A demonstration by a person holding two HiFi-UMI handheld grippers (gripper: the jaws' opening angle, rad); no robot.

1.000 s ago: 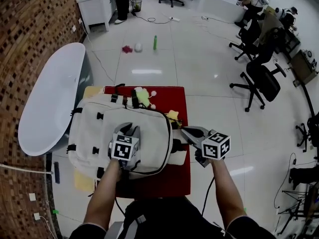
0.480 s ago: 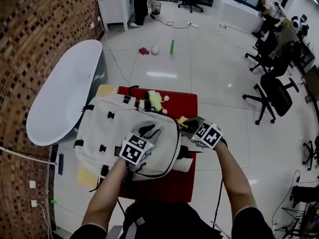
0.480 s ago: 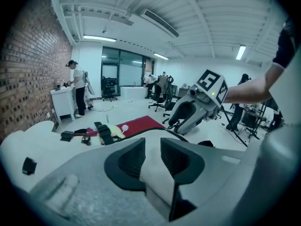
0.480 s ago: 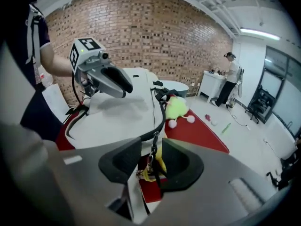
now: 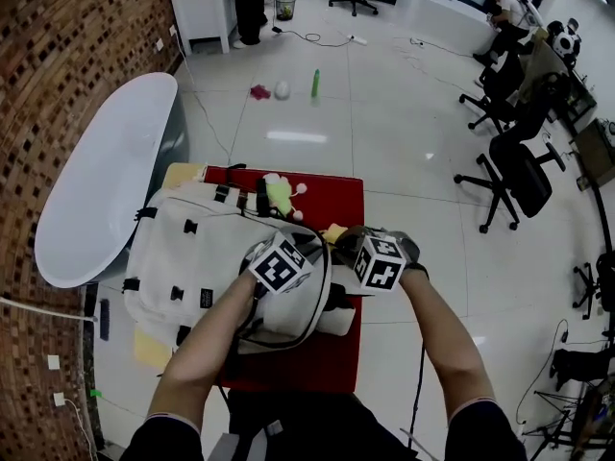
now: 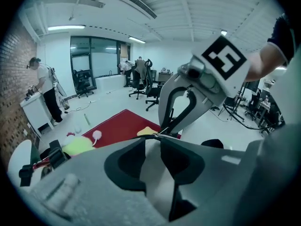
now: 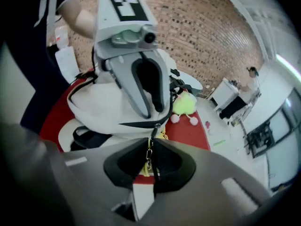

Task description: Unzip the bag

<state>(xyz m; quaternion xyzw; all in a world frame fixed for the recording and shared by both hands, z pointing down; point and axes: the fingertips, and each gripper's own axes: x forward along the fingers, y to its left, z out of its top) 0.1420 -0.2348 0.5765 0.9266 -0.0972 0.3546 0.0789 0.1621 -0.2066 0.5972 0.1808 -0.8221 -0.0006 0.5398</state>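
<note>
Nearest the person, the right hand-held gripper (image 7: 151,147) is closing its jaws on the small metal zipper pull (image 7: 149,157). The pull hangs straight down between the jaw tips, which look to be pinching it. It is taken there, I judge, because the pull is the one part that will carry the slider along the black zipper line (image 7: 141,123).

Just beyond, the left hand-held gripper (image 6: 157,136) has its jaws clenched on the edge of the white fabric backpack (image 5: 183,257), right by that zipper line and close to the other gripper. This hold probably serves to pin the soft cloth taut, so that the pull meets resistance and the bag does not drag along with it.

The backpack lies flat on the red tabletop (image 5: 336,185), its zipper end turned towards the person's right. The zip looks closed here.

Farther off, a yellow-green plush toy (image 5: 278,192) lies at the bag's far edge, out of the way.
</note>
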